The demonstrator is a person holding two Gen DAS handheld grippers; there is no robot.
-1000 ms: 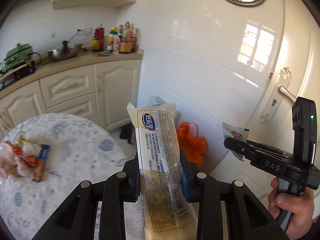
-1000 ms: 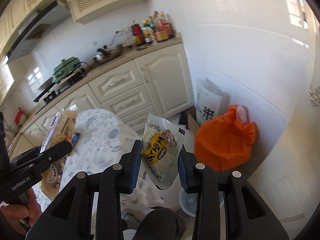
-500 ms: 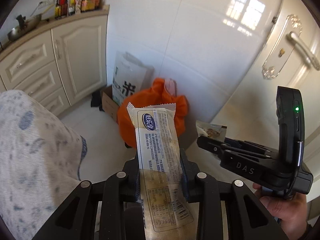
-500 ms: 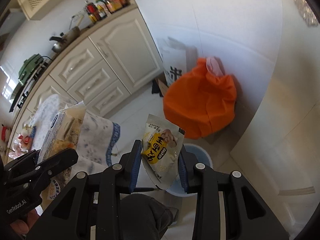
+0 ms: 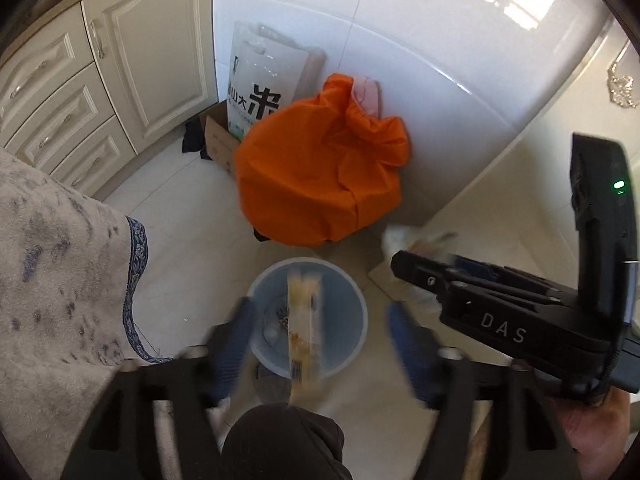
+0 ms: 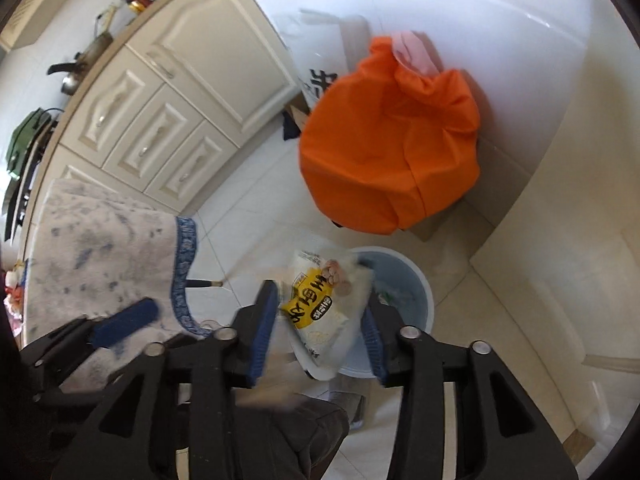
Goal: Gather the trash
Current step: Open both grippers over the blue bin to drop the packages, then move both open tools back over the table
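My left gripper is open above a light blue bin on the floor. A long clear wrapper, blurred, hangs free between the spread fingers over the bin. My right gripper has its jaws parted around a white and yellow snack bag, also blurred, just above the bin. I cannot tell if the pads still touch the bag. The right gripper's body shows at the right of the left wrist view.
An orange bag sits against the white tiled wall behind the bin, with a white paper bag and a cardboard box beside it. Cream cabinets stand at left. A blue-patterned tablecloth hangs at the left.
Both grippers tilted down over the bin. The left gripper opened and let go of the long wrapper, which is dropping. The right gripper's jaws widened around the snack bag.
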